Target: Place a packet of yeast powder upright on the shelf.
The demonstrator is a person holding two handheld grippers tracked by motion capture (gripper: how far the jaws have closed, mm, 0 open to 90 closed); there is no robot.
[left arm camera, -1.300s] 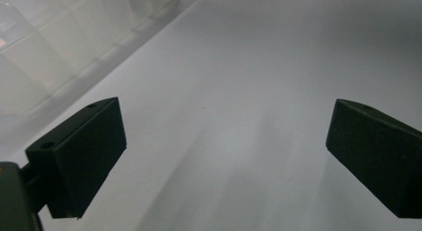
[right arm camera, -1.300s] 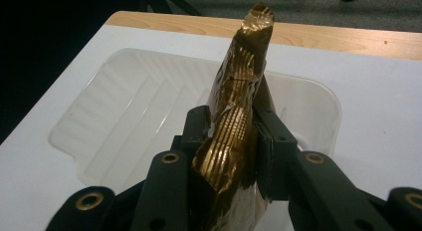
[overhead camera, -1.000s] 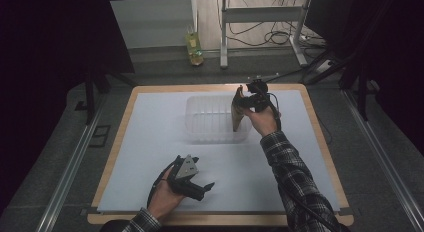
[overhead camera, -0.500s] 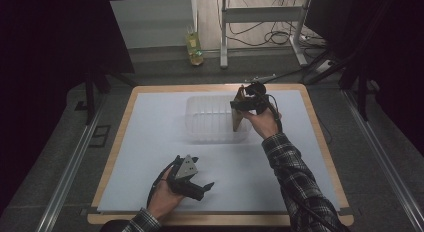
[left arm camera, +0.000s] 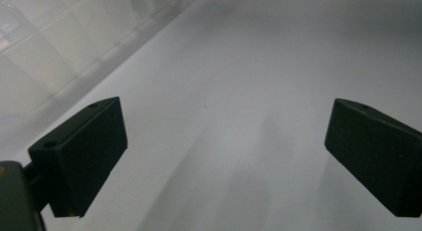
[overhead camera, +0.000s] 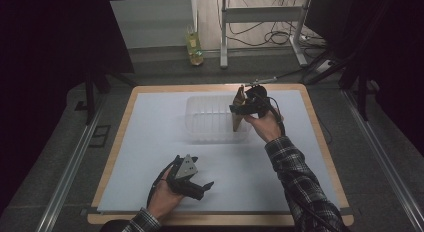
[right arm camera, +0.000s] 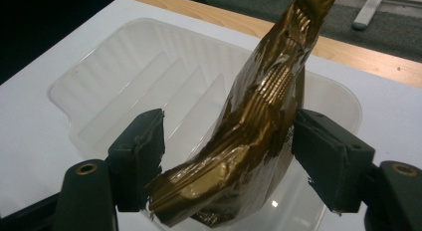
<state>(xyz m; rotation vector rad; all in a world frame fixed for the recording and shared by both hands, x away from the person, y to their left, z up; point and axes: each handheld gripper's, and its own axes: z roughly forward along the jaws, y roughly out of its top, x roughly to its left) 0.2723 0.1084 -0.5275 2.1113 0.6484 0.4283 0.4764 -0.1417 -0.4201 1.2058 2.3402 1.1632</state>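
Right hand-held gripper grips the gold wrapper, now farther over the clear tray; left hand-held gripper rests wide open, unmoved.

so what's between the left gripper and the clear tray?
Nothing: bare white sheet between the left gripper and the clear tray, per the high view.

Overhead forward, claw cameras close, shared tub
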